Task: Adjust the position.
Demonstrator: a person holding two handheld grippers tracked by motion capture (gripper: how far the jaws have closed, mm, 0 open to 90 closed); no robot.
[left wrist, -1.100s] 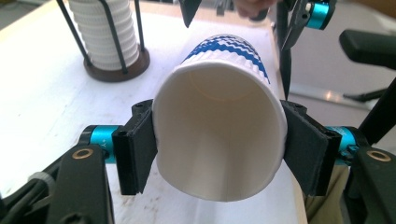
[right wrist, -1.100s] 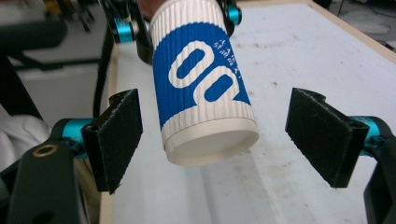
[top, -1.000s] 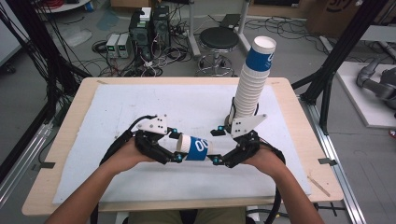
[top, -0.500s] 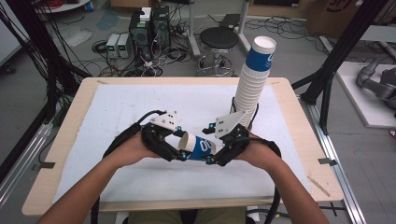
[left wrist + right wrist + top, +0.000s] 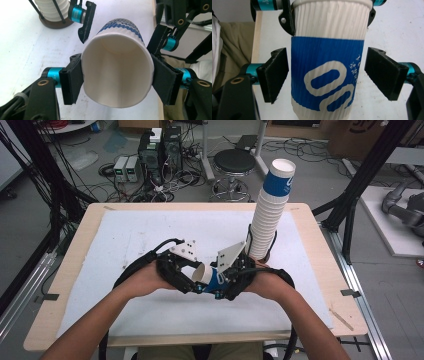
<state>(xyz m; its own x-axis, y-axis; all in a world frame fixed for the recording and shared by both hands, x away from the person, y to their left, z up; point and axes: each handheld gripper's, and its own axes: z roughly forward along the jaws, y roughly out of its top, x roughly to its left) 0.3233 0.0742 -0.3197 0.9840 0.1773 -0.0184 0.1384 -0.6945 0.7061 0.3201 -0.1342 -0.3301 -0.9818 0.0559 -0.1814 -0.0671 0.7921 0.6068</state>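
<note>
- The paper cup [image 5: 209, 276] is held off the white mat [image 5: 125, 240] near the middle of the tabletop [image 5: 65, 270], somewhat toward the near edge. It lies on its side with the open mouth toward the left gripper [image 5: 186, 279] and the base toward the right gripper [image 5: 231, 281].
- The cup is white with fine vertical ribbing and a blue band carrying white looped markings [image 5: 329, 82].
- Left gripper view: the left gripper [image 5: 116, 80] has its jaws pinching the cup [image 5: 117, 75] at the rim end. Both black pads [image 5: 72, 81] press against opposite sides of the rim, and the mouth is squeezed slightly oval.
- Right gripper view: the right gripper [image 5: 328, 76] has its jaws spread on either side of the cup's blue band. A visible gap separates each pad [image 5: 274, 75] from the cup wall [image 5: 327, 62]; neither pad touches it.
- In the same view, the other gripper's pads grip the cup at its far, rim end.
- High view: the two grippers face each other with the cup between them. The person's left hand [image 5: 145, 280] and right hand [image 5: 272, 285] come in from the near edge.
- A tall stack of cups [image 5: 267, 215] stands upright in a dark-based holder near the far right corner of the mat, just beyond the right gripper. The stack leans slightly to the right, and its top cup shows a blue band.
</note>
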